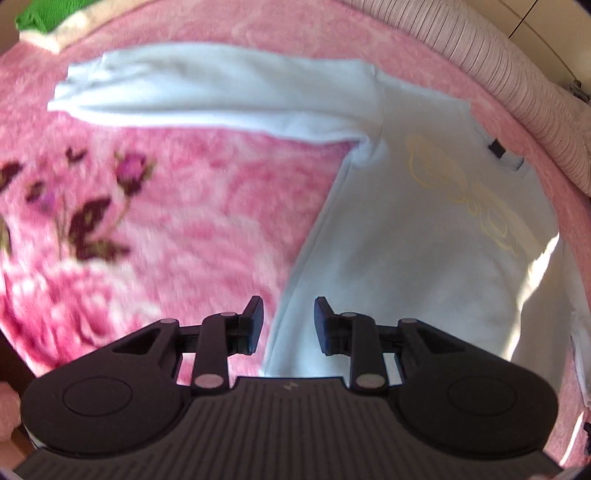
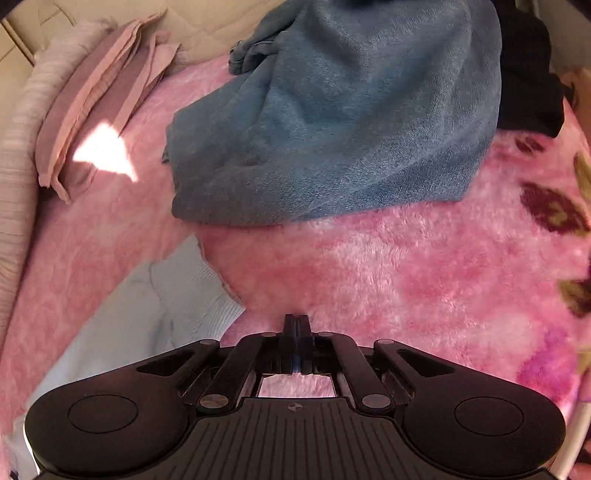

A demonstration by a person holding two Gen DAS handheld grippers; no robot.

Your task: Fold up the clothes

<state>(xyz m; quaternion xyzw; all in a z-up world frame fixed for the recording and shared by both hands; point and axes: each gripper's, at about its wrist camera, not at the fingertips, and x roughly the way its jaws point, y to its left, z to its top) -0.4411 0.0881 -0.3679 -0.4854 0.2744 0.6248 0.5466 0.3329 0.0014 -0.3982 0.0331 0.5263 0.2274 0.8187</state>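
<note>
Left wrist view: we find the left gripper [image 1: 288, 325] released, its two fingers [image 1: 255, 314] standing apart with nothing between them. It hangs above the edge where the pale blue sweatshirt [image 1: 424, 236] meets the pink floral blanket [image 1: 192, 221]. We note the sweatshirt lies flat on the blanket at the right of this view, chest print in pale yellow facing up, a dark label at the collar. One sleeve [image 1: 199, 92] stretches out to the left across the blanket, roughly straight. Sunlight falls on the garment's lower right part. A striped pinkish cushion [image 1: 517, 92] borders the blanket at top right, and a green cloth [image 1: 40, 16] sits at top left.

Right wrist view: we record the right gripper [image 2: 297, 325] clenched, fingers pressed together and holding nothing, over bare blanket. A ribbed cuff of the sweatshirt lies just left of it, not touching. Farther off we see crumpled blue jeans [image 2: 332, 129], a folded mauve garment [image 2: 99, 122] at the left, and dark clothing [image 2: 532, 74] at top right
</note>
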